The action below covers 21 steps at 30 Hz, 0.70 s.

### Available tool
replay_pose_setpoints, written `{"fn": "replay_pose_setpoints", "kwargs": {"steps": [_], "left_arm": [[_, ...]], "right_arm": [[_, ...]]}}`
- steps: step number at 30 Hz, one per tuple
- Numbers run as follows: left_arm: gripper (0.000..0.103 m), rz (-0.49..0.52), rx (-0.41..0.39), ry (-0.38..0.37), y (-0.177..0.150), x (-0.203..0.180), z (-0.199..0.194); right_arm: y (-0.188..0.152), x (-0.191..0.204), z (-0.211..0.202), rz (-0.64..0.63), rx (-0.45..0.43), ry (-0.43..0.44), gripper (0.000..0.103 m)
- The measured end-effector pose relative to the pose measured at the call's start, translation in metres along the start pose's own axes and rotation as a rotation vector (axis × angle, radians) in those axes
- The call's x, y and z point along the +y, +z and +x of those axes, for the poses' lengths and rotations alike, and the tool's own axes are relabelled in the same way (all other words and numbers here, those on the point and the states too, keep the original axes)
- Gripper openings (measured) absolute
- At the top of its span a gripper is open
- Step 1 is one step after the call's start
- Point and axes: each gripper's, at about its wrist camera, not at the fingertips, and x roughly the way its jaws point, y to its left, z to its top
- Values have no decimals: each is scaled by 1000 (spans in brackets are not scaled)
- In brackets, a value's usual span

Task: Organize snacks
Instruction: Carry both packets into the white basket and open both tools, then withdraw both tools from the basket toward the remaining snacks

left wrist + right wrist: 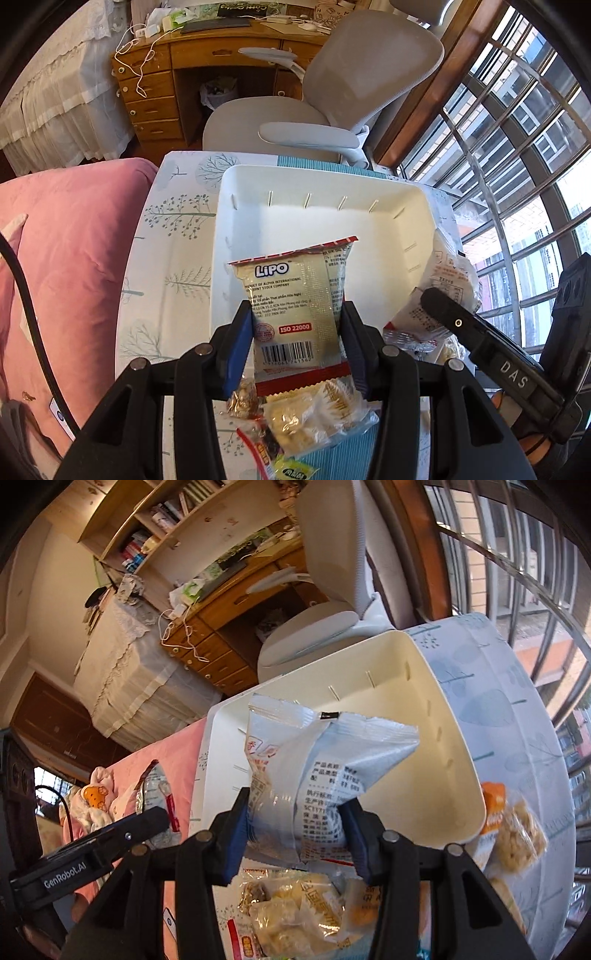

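My left gripper point(297, 328) is shut on a cream Lipo snack packet point(295, 295) with red serrated ends, held upright over the near rim of an empty white bin point(413, 229). My right gripper point(295, 812) is shut on a crinkled white snack packet point(325, 760) with printed text, held above the same white bin point(443, 768). In the left wrist view the right gripper point(428, 295) and its white packet point(450, 280) show at the right. In the right wrist view the left gripper point(155, 819) shows at the lower left. Loose snack packets point(314, 417) lie on the table below both grippers.
The bin stands on a table with a tree-print cloth point(173, 266). More snacks point(517, 834) lie right of the bin. A pink bedcover point(62, 258) is on the left, a grey office chair point(332, 99) and wooden desk point(159, 85) beyond, a barred window point(517, 147) on the right.
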Motion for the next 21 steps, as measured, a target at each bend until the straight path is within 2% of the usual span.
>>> {"fn": "replay_pose_setpoints", "kwargs": {"steps": [1,2,3,4,5,6,7,12,21], "left_arm": [[46,-3,-1,3,1,-1,2],[50,-11,-3,8,2,-1,5],[57,-22,0,11,4,-1,7],[73,-37,5,18,6,-1,9],[78,-47,11,31,8,-1,11],[78,-49,14,39,9,-2,13],[78,-47,16,45,10,-3,13],[78,-33,45,75,8,-6,18],[78,-3,59,40,-11,-11,11]], "right_arm": [[2,-1,2,-6,0,7,49],[3,-3,3,-11,2,14,49],[5,-4,4,-13,0,20,50],[6,-6,5,-12,1,21,52],[8,-8,6,-9,5,16,62],[9,-9,7,-4,3,11,69],[9,-11,7,2,-4,9,70],[10,-18,9,17,1,16,71],[-5,-20,-1,45,4,9,71]]}}
